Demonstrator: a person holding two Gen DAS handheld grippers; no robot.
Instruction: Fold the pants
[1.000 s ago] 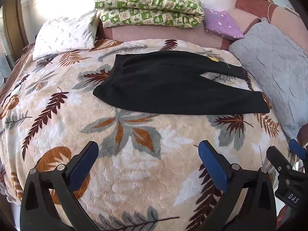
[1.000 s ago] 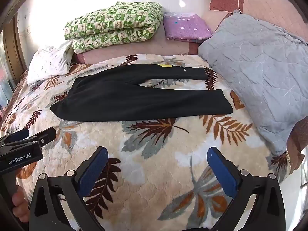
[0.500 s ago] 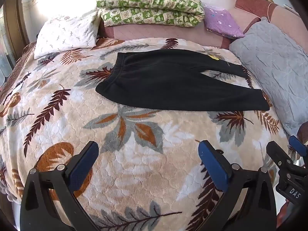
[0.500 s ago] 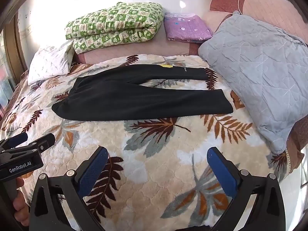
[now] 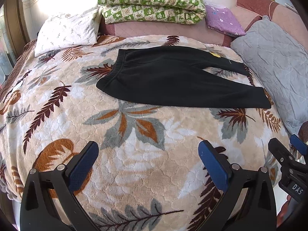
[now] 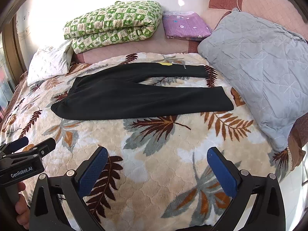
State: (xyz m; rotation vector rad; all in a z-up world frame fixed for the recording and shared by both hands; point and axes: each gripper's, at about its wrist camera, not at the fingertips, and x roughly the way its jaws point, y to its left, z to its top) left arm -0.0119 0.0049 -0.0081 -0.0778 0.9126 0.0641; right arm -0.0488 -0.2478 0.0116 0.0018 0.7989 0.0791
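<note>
Black pants (image 5: 179, 80) lie flat on the leaf-print blanket (image 5: 134, 154), waistband to your left, legs running right toward the grey pillow (image 5: 273, 61); long axis crosswise. Left wrist view: your left gripper (image 5: 148, 159) hovers near the bed edge, jaws spread wide and holding nothing, well apart from the cloth. Right wrist view: your right gripper (image 6: 156, 165) is likewise wide apart and empty; the two legs splay into a V. Folding has not begun; this looks like the approach. Next, probably reach the far leg and lay it over the near one.
</note>
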